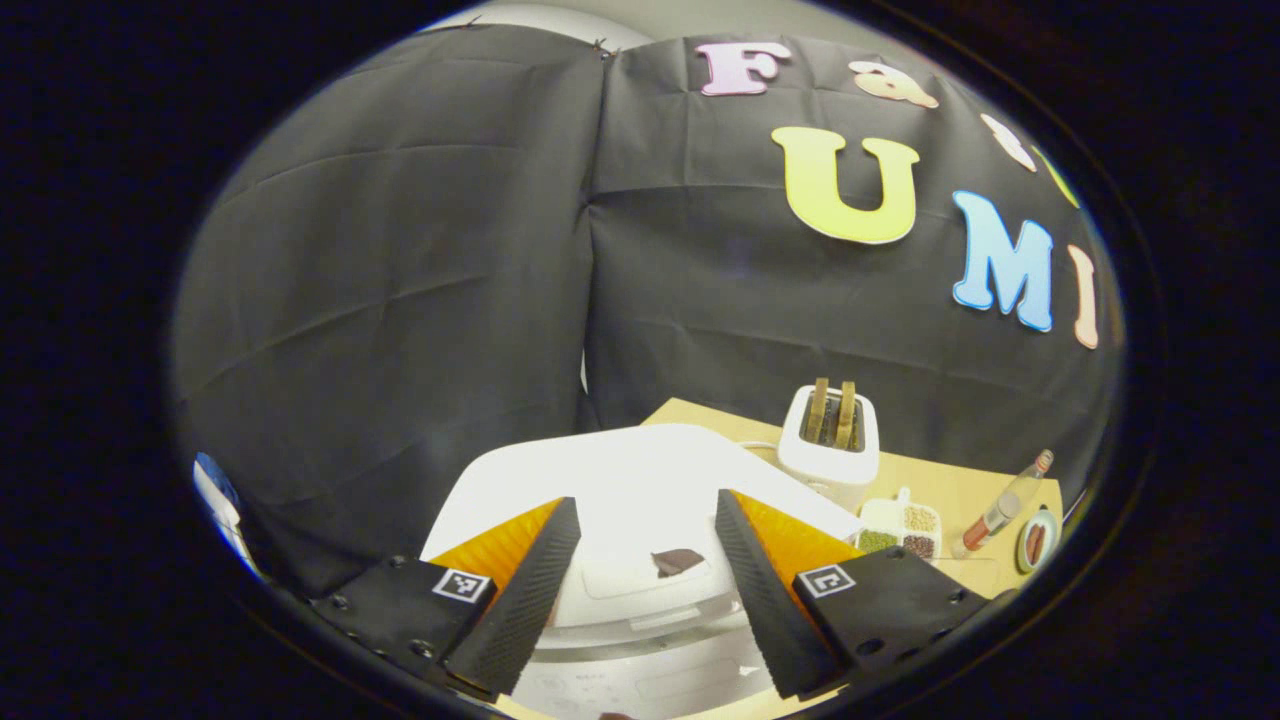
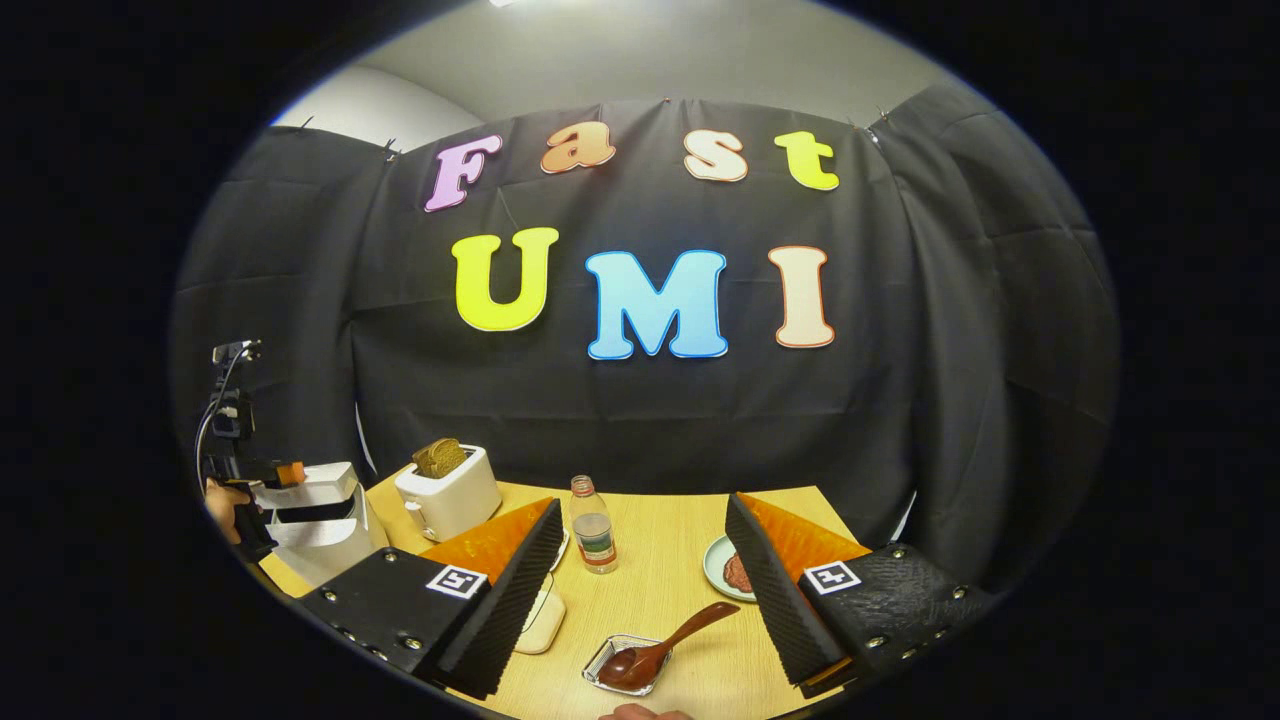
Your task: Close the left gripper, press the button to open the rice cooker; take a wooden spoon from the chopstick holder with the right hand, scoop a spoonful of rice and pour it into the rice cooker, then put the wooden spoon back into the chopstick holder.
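Right hand-held gripper (image 2: 640, 590) gapes wide; wooden spoon (image 2: 668, 640) lies bowl-near, handle angled up-right.

Black cloth wall (image 2: 640, 440) behind a light wooden table (image 2: 680, 520), pale ceiling (image 2: 650, 50) above

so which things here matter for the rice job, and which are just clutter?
Job:
- rice cooker, lid down, under the open left claw
- wooden spoon, bowl resting in a small clear tray, ahead of the open right claw

Clutter:
- toaster with bread
- bottle
- plate
- divided grain dish
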